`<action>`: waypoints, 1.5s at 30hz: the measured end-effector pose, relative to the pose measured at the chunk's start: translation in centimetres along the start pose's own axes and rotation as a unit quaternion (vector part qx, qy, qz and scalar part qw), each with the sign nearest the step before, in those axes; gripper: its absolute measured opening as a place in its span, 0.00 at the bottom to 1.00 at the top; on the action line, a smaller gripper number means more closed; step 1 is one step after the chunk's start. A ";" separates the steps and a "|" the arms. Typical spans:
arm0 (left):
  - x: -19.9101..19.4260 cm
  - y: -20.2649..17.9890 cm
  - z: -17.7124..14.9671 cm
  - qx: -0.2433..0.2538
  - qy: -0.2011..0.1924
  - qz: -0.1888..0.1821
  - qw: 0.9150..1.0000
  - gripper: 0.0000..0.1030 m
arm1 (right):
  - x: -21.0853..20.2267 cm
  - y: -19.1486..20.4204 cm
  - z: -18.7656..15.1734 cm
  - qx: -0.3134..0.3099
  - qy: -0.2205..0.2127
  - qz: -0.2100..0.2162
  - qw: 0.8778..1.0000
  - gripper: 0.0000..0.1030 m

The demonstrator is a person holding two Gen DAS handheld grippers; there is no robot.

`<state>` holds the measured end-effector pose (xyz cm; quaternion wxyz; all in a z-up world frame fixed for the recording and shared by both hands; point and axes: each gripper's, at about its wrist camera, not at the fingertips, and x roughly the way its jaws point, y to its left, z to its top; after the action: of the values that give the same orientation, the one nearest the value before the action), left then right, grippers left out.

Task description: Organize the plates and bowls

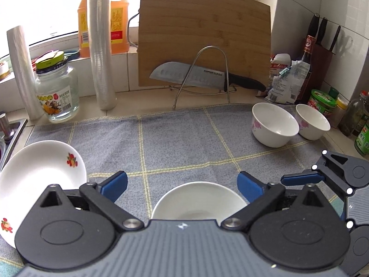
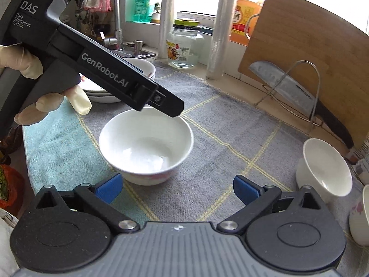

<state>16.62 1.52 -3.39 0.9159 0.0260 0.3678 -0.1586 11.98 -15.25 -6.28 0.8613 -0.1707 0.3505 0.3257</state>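
My left claw [image 1: 182, 185] stands wide open with nothing between its blue pads, hanging just above a plain white ceramic bowl [image 1: 198, 199] that sits upright on the grey checked cloth [image 1: 175, 138] covering the tabletop. My right claw [image 2: 177, 188] is spread just as wide and just as empty; in its view the same white bowl [image 2: 146, 145] lies just ahead of the fingertips, free of both claws, with the black body of my left tool crossing above its far rim.

Further out, to my left, a stack of white plates with red fruit prints [image 1: 39, 180] rests at the cloth's edge beside the steel sink [image 1: 10, 133]. Well apart on my right, two small white bowls with pink flowers [image 1: 274, 124] stand side by side, almost touching. Behind them a bamboo cutting board [image 1: 205, 34] leans on the wall with a kitchen knife [image 1: 203, 76] in a wire rack.

I judge that the white bowl is set down and free, so one placement looks finished. The plates seem gathered; the bowls are not. Next I would take one flowered bowl by its rim with the right claw, pads straddling the wall, lift it clear of its neighbour, and nest it into the white bowl without knocking either.
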 end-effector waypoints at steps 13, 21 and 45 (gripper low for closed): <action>3.1 -6.5 3.2 0.081 0.011 -0.053 0.995 0.98 | -2.1 -6.6 -4.4 0.081 0.015 -0.136 0.987 1.00; 6.0 -9.5 6.3 0.109 0.023 -0.089 0.990 0.98 | -2.7 -10.3 -6.0 0.130 0.002 -0.195 0.972 1.00; 16.0 -13.6 10.4 0.113 0.092 -0.091 0.985 0.91 | 1.4 -15.3 -4.8 0.120 -0.017 -0.160 0.980 1.00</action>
<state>30.19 -17.39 -5.81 0.8514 0.1104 0.4307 -0.2784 20.80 -28.33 -9.66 0.9222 -0.1142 0.3411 0.1419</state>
